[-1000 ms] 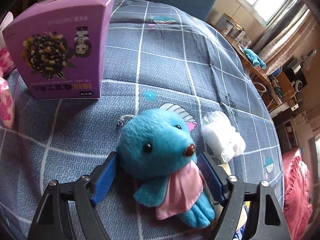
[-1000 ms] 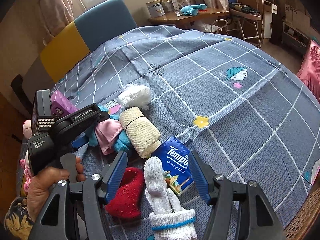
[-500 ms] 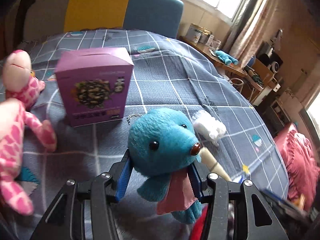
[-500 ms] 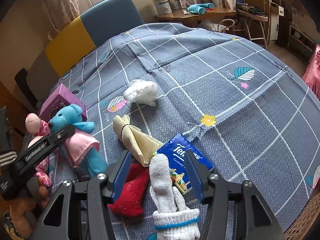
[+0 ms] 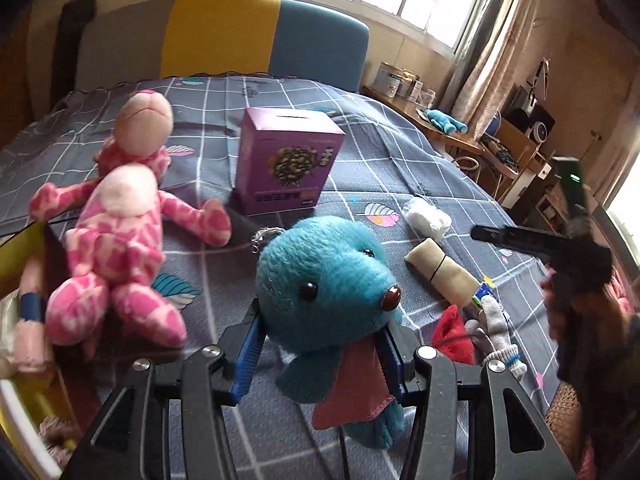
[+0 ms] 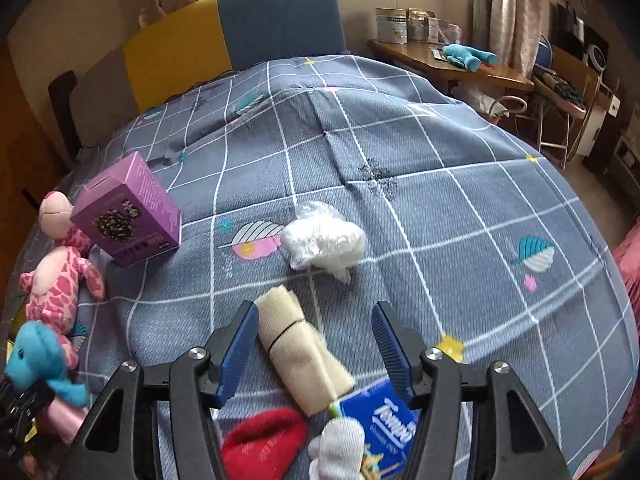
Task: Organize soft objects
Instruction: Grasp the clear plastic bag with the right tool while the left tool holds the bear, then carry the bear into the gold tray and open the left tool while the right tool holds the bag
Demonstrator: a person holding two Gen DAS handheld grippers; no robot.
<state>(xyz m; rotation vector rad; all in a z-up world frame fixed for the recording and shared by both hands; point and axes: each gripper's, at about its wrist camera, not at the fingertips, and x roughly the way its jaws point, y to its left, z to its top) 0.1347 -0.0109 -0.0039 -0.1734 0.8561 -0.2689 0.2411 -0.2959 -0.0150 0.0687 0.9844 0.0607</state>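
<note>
Your left gripper (image 5: pixel 320 344) jaws clamp the blue plush (image 5: pixel 326 280); right gripper (image 6: pixel 314 340) jaws opening — straddling the beige roll (image 6: pixel 300 344), untouched, beside the purple box (image 6: pixel 128 220).

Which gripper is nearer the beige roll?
Right. The right gripper hangs over the beige roll, jaws opening around it. The left gripper holds the blue toy, off to one side.

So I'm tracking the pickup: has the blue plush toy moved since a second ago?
Yes. In the right wrist view the blue plush toy has gone from beside the beige roll leftward, next to the pink plush.
</note>
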